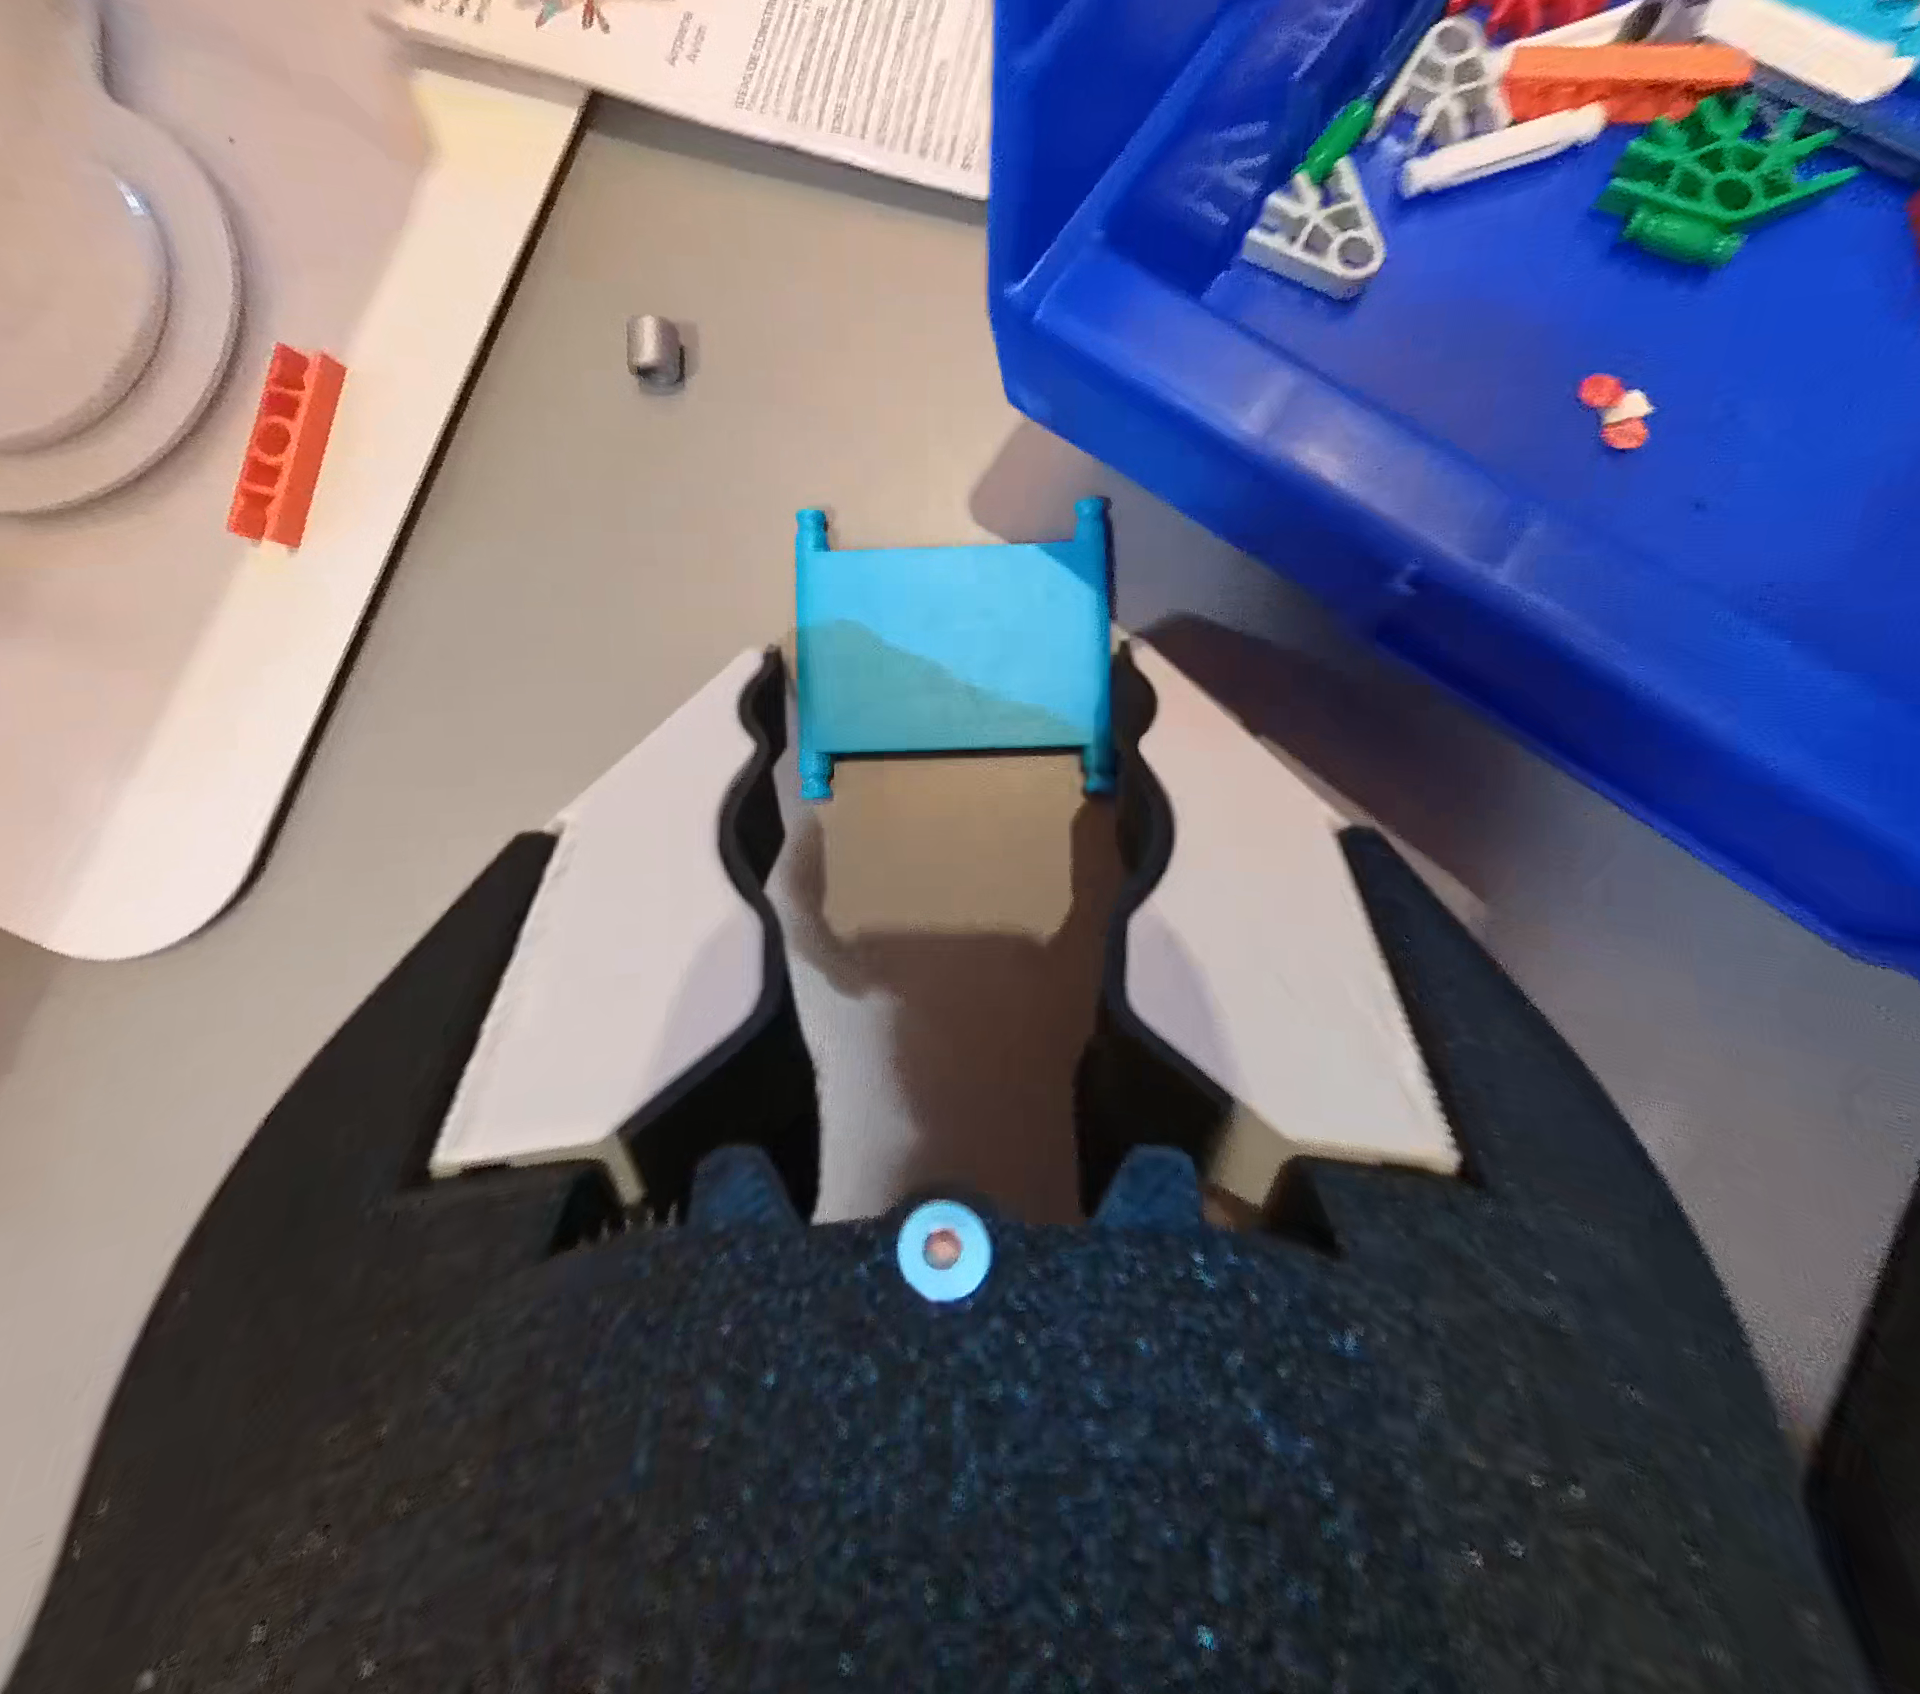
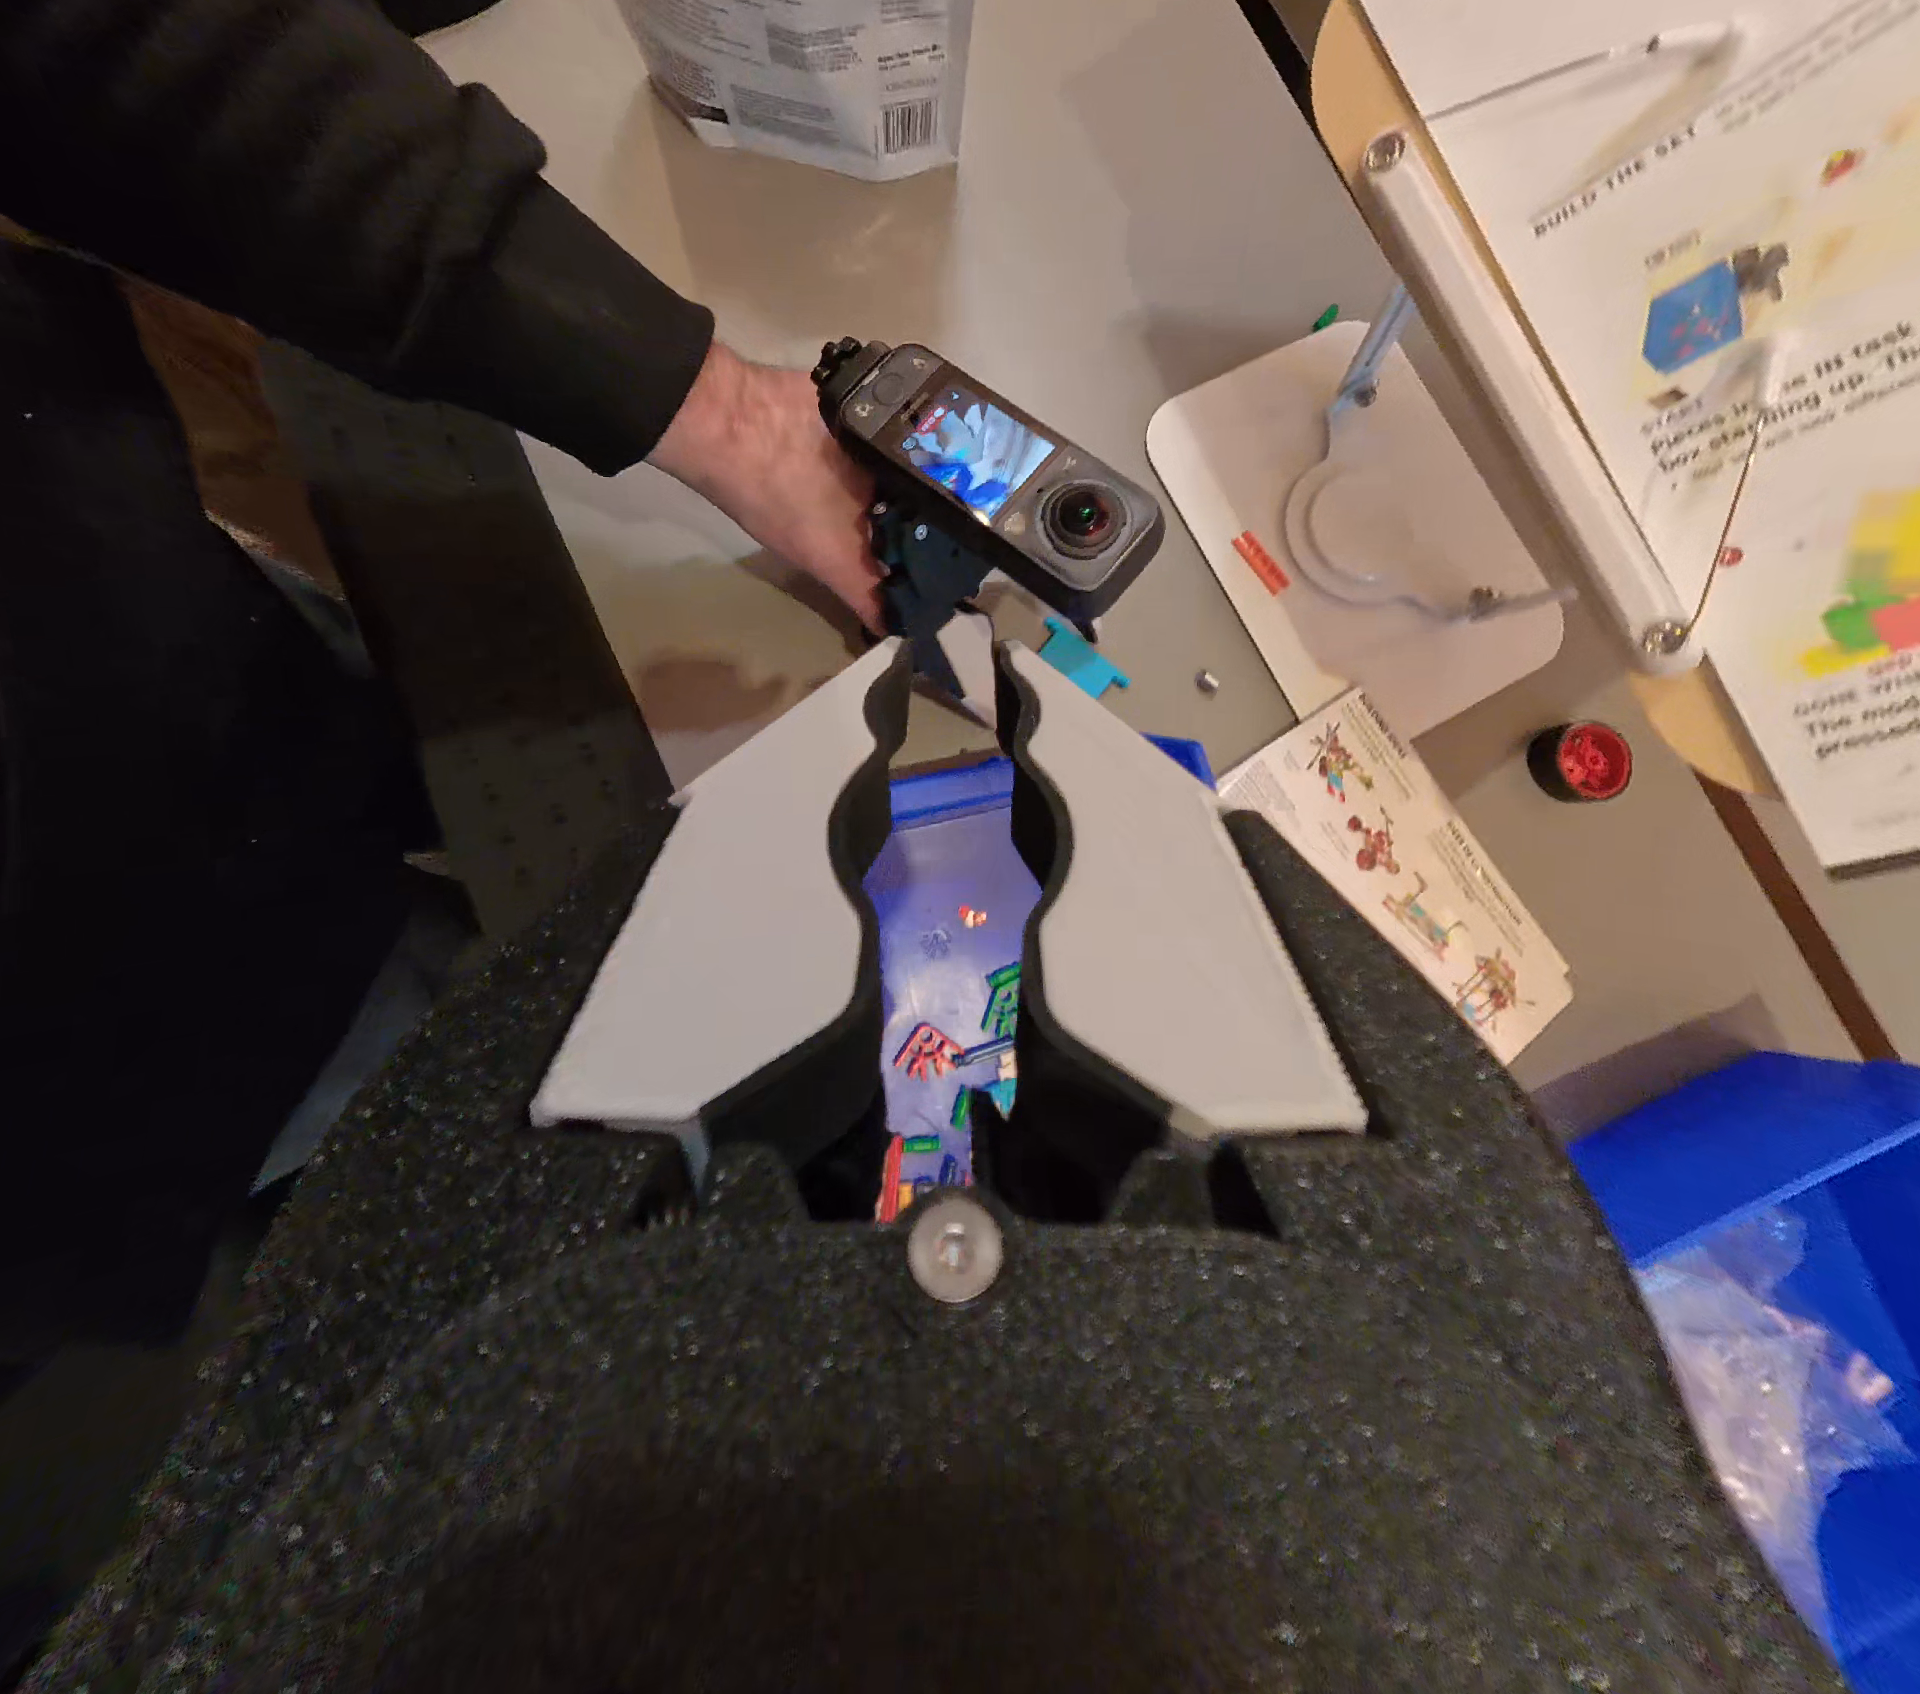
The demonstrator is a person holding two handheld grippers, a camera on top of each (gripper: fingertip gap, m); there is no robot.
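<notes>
Blue plastic, thin and flat: a small panel (image 1: 948, 647) sits pinched by its two side rods between the tips of the left claw (image 1: 951, 688), just above the table (image 1: 623, 709) beside the bin (image 1: 1351, 449). It looks light, stiff and a bit slippery, so the rods are the best place to hold. The right claw (image 2: 948, 688) hangs over the bin, spread a little and empty. Blur hides the far bin pieces.

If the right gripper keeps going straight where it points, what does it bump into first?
Probably the left gripper, which sits just beyond the right gripper fingertips and holds a blue panel. Depth is hard to judge; the blue bin lies lower, under the fingers.
</notes>
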